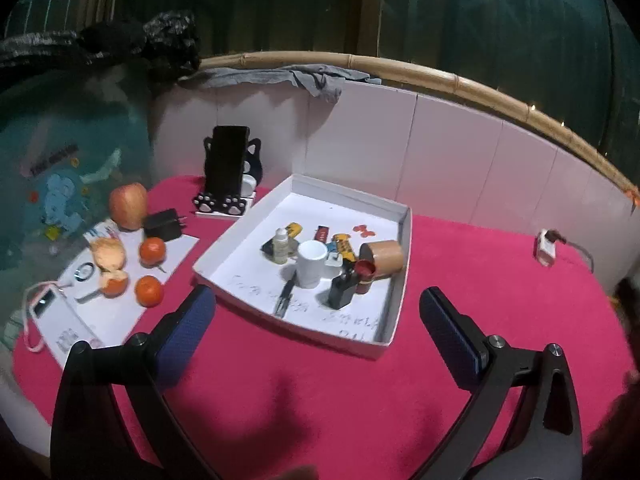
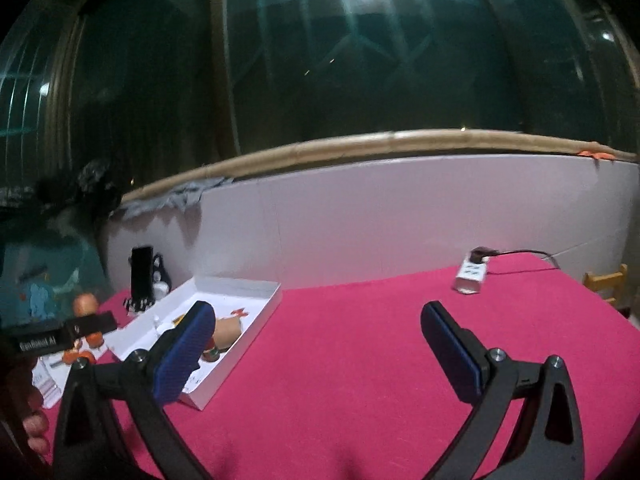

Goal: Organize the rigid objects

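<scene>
The left hand-held gripper (image 1: 316, 332) hangs spread wide over the pink worktop (image 1: 460, 280), holding and touching nothing, just near of the white tray (image 1: 404, 240). The tray holds a white cup (image 1: 311, 262), a small bottle (image 1: 281, 248) and a wooden cylinder (image 1: 386, 258). The right hand-held gripper (image 2: 320, 346) is equally spread and empty, with the tray at its left.

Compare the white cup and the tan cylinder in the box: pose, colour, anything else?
Pose: the white cup stands upright with its mouth up, while the tan cylinder lies on its side.
Colour: the cup is plain white; the cylinder is tan, like cardboard or wood.
Position: the cup sits near the middle of the white box; the cylinder lies by the box's right wall.
Shared: both are round-bodied, inside the box, and held by neither gripper.
</scene>
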Demonstrator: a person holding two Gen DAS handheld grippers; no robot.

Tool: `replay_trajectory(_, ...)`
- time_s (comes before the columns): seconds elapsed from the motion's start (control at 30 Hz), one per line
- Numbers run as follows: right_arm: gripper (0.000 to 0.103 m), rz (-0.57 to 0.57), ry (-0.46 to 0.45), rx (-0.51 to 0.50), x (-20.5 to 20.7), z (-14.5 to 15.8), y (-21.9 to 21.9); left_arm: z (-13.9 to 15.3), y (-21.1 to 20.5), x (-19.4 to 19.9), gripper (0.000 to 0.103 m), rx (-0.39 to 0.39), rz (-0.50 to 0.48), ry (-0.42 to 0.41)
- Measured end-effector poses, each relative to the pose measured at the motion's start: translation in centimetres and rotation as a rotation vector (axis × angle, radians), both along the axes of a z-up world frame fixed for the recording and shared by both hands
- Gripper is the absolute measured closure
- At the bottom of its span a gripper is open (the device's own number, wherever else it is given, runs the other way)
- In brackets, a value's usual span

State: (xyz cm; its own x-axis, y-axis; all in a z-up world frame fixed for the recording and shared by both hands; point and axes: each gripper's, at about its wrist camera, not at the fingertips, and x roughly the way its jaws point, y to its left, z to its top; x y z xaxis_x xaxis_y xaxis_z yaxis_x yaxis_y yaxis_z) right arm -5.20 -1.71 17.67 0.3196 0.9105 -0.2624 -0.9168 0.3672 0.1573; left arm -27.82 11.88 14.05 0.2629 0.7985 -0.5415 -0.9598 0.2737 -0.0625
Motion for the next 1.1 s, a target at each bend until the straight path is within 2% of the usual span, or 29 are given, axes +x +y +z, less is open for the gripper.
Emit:
replay_trajectory(0.17,0.0,0.032,0.04,0.015,0.0,0.3,-2.3,-0.5,-1.2,-0.2,0.0,-0.01,0.005,0.052)
replay_trajectory(0.37,0.0,0.043,-0.019,-0.022,-1.3,-0.3,-3.8,-1.0,-2.9,-1.2,0.0,0.0,0.028,0.086)
replay_trajectory(0.63,0.0,-0.002,0.026,-0.034,-0.6,-0.9,-5.6,-0.9,-4.4,-2.3,0.0,-0.019,0.027,0.067)
replay_trajectory(0.93,0.0,0.005,0.027,-0.029,-0.9,-0.9,-6.8,-0.1,-6.2,-1.3,0.0,0.006,-0.028,0.073)
replay_trajectory(1.1,0.0,0.005,0.013,-0.032,-1.2,-0.9,-6.7,1.2,-6.8,-0.3,0.0,0.052,-0.07,0.089)
